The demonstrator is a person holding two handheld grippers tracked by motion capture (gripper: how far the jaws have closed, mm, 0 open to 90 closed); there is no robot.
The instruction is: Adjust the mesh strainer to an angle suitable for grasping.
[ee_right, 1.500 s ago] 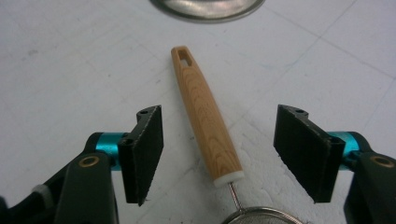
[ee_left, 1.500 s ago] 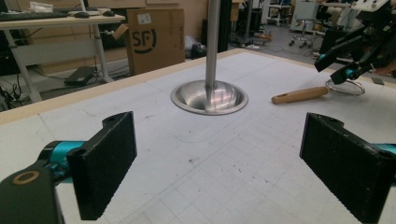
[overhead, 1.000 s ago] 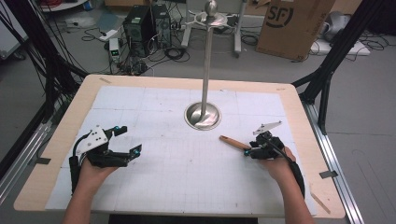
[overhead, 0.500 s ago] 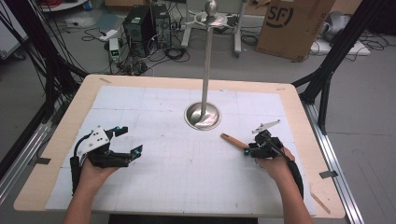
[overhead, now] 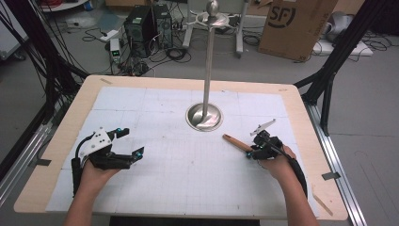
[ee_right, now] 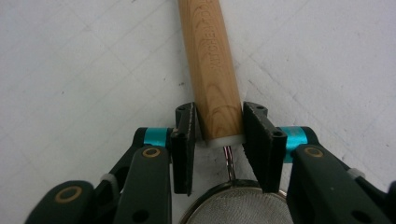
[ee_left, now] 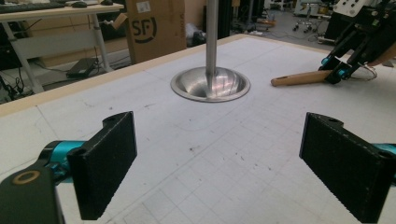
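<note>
A small strainer lies on the white mat at the right, its wooden handle [overhead: 234, 141] [ee_right: 212, 70] pointing toward the table's middle. My right gripper [overhead: 249, 151] [ee_right: 218, 122] is shut on that handle; the jaws have just closed onto it, both pads pressing its sides just ahead of the mesh bowl [ee_right: 232, 205]. In the left gripper view the handle [ee_left: 299, 78] and right gripper [ee_left: 343, 70] lie at the far right. My left gripper [overhead: 131, 142] [ee_left: 222, 140] rests low over the mat at the left, open, with nothing between its jaws.
A tall metal pole rises from a round steel base [overhead: 204, 116] [ee_left: 210, 84] at the table's centre, between the two hands. The wooden table edge [overhead: 301, 122] frames the mat. A cardboard box [overhead: 295, 26] and computers [overhead: 143, 23] stand on the floor beyond.
The right gripper's jaws have drawn in on the wooden handle. Both hands have stayed where they were.
</note>
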